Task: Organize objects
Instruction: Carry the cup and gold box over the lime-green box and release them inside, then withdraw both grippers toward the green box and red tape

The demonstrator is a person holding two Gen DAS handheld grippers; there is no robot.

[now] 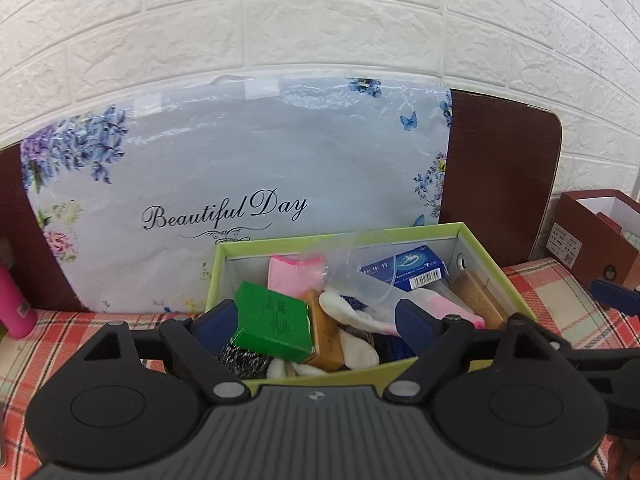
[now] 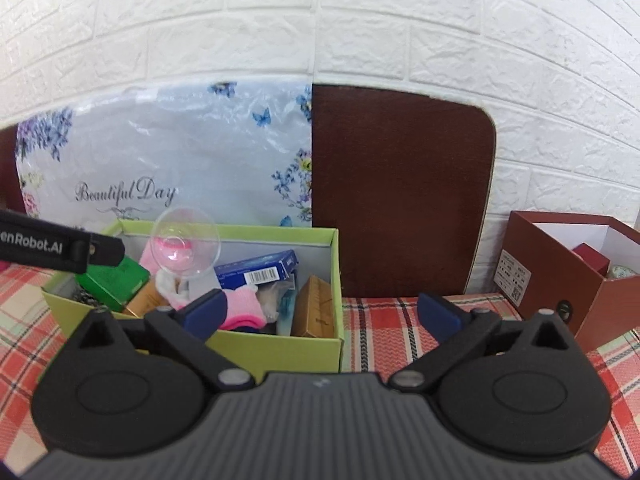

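On the red-and-white plaid woven cloth, a glossy plastic bag printed with blue flowers and the words "Beautiful Day" is leaning against the white embossed brick-pattern wall. In front of it an open lime-green cardboard box is holding a green rectangular carton, a pink knitted cloth, a clear plastic cup lying tilted on top, a blue barcoded carton and tan wooden blocks (all crowded together). The left tool is hovering over the box's near edge, its blue pads spread wide and gripping nothing. Further right, a dark brown rounded board is standing against the wall. The right tool is standing wide open too, empty, straddling the box's right corner. A maroon cardboard box is sitting at far right.
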